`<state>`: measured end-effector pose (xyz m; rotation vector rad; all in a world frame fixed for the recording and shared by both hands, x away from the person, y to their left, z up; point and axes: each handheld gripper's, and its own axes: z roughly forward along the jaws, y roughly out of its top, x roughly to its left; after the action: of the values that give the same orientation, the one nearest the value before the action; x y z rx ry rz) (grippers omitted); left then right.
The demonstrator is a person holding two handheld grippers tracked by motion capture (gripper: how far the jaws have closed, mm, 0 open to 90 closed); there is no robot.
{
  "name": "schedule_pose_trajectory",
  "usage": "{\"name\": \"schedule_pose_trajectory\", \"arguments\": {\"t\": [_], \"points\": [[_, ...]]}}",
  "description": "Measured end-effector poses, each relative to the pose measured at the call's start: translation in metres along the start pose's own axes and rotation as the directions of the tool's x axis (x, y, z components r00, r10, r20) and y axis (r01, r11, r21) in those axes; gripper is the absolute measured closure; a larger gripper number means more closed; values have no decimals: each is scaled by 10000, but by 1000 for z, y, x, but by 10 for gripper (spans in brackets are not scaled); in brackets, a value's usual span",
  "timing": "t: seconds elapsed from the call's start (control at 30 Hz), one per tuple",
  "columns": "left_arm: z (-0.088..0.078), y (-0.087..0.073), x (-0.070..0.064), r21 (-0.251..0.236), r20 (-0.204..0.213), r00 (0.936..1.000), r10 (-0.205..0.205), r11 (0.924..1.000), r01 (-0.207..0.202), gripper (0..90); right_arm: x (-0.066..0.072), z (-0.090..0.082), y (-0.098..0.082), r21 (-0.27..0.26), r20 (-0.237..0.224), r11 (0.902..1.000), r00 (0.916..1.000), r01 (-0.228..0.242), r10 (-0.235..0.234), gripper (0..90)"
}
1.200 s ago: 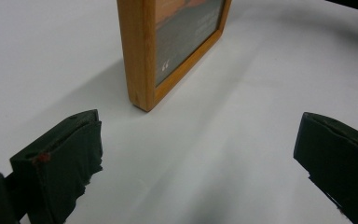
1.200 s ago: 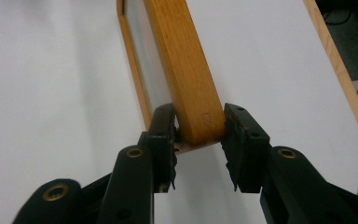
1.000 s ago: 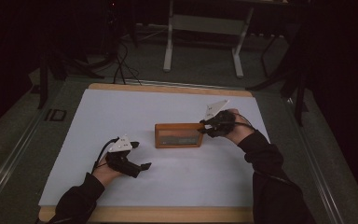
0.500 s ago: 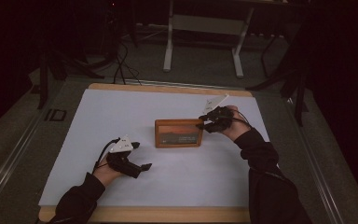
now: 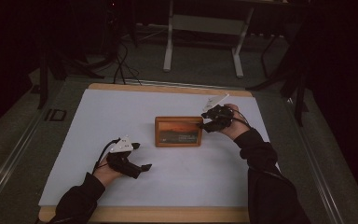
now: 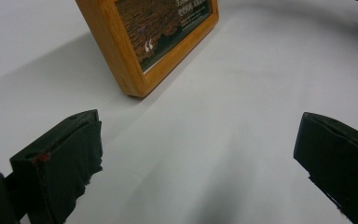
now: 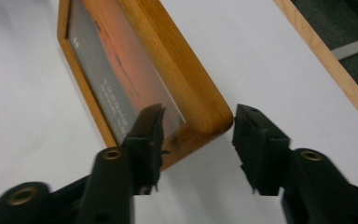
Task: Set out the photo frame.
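Your right gripper (image 7: 198,140) sits at the upper right corner of the wooden picture frame (image 5: 178,131), and its jaws have just been opening. In the right gripper view the frame's rounded corner lies between the 2 jaws: the left pad overlaps the glass face, while the right pad stands just clear of the wood edge, so nothing is clamped. Your right hand (image 5: 231,122) is raised at the frame's right end in the high view.

Your left gripper (image 6: 200,163) rests low on the white sheet (image 5: 121,112), jaws spread wide with bare sheet between them, near the frame's lower corner but apart from it.

That frame stands near the middle of the sheet, which covers the wooden table (image 5: 168,214).
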<state>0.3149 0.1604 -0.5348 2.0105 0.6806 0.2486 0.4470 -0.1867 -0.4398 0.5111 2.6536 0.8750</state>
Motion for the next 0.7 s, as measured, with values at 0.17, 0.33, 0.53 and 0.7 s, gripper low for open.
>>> {"name": "schedule_pose_trajectory", "arguments": {"t": [0.17,0.33,0.53,0.7], "points": [[0,0,0,5,8,10000,38,10000,-38,16,-1,-2,-5,-181,141,9995,9995,-271,273,394],[0,0,0,-32,0,10000,30,10000,-30,16,1,-4,-14,-193,74,9989,9991,-427,428,240],[0,0,-2,-77,39,10000,79,9999,-79,16,12,-4,-31,-318,-34,9966,9971,-758,757,154],[0,1,-3,-66,58,9999,118,9999,-117,16,24,0,-49,-631,-79,9923,9943,-1063,1060,139]]}}
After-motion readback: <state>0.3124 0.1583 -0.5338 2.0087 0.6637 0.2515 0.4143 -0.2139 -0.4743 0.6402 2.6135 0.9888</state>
